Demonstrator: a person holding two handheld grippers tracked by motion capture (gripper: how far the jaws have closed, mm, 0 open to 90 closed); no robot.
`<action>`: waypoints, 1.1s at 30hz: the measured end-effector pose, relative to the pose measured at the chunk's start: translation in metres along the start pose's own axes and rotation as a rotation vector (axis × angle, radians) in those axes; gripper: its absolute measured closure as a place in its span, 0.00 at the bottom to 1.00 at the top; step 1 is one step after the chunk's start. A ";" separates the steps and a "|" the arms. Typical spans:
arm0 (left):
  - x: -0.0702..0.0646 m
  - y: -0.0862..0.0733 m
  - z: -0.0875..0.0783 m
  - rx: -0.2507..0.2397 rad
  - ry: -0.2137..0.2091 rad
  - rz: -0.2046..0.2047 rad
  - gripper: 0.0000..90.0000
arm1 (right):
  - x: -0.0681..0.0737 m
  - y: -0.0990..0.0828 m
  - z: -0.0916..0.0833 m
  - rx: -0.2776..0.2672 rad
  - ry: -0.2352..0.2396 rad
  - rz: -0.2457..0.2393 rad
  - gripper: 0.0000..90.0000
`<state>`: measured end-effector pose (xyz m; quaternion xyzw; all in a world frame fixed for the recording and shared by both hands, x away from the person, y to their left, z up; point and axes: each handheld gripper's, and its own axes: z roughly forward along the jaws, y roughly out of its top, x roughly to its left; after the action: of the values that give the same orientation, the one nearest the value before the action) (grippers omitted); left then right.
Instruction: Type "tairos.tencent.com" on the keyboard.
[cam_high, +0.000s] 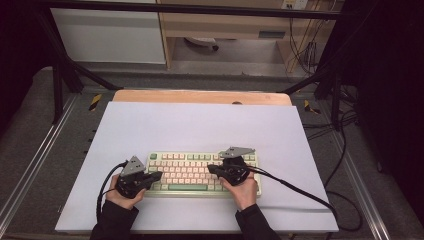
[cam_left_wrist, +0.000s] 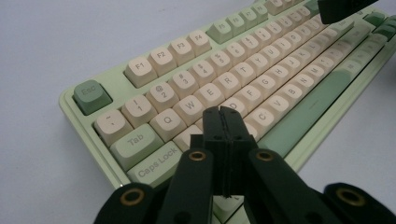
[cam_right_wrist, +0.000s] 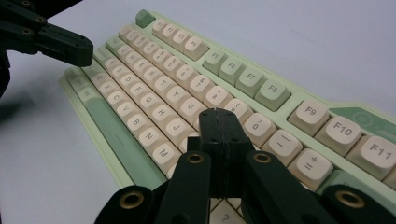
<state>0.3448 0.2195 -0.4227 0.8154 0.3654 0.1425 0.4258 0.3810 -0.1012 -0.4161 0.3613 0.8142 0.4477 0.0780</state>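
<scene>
White sheet (cam_high: 200, 125) under keyboard (cam_high: 192, 172); each closed gripper hides keys

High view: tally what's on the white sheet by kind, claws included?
Keyboard: 1
Claws: 2, left claw, right claw, both shut and empty over the keys
White sheet: 1
Total: 4

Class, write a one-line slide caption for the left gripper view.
Shut left tool poised over the left-hand letter keys of a pale green keyboard, near Caps Lock, on a white sheet.
</scene>
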 end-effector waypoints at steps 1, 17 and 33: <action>0.000 0.000 0.000 0.000 -0.001 0.001 1.00 | 0.001 0.001 0.001 0.002 -0.001 -0.003 1.00; -0.001 0.000 0.001 0.003 -0.005 0.004 1.00 | -0.002 0.000 0.019 0.034 -0.027 0.001 1.00; -0.001 0.000 0.002 0.006 -0.005 0.006 1.00 | -0.003 -0.004 0.025 0.052 -0.034 -0.006 1.00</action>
<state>0.3449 0.2180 -0.4237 0.8180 0.3624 0.1405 0.4240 0.3918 -0.0877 -0.4341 0.3683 0.8253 0.4198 0.0840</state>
